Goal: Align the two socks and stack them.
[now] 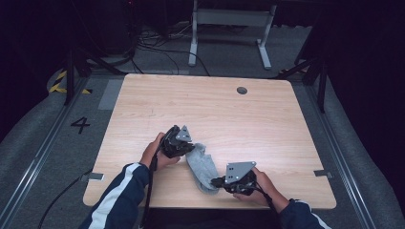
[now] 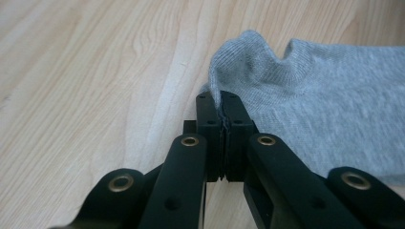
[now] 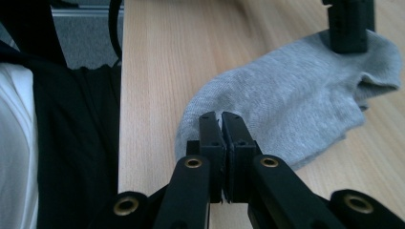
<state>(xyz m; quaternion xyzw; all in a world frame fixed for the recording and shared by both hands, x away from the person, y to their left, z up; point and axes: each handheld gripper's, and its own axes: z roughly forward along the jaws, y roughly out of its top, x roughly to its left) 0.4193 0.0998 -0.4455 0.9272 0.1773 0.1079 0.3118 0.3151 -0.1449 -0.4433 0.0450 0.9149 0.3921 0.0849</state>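
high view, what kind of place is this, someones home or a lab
Most likely a lab or recording studio, not a home. The wooden table stands on grey carpet between metal floor rails, with a painted number 4, hazard tape and loose cables behind, all ringed by dark surroundings.

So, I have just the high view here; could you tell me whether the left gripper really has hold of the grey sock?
Observer: Yes. In the left gripper view, the left gripper is shut on a raised fold at the edge of the sock.
Operator: Thank you. And the right gripper?
Observer: Its own view shows the right gripper shut, with its tips at the sock's rounded end. I cannot tell whether cloth is pinched between them.
Operator: Is the sock off the table?
Observer: Mostly not. In the right gripper view its middle appears to lie on the table.
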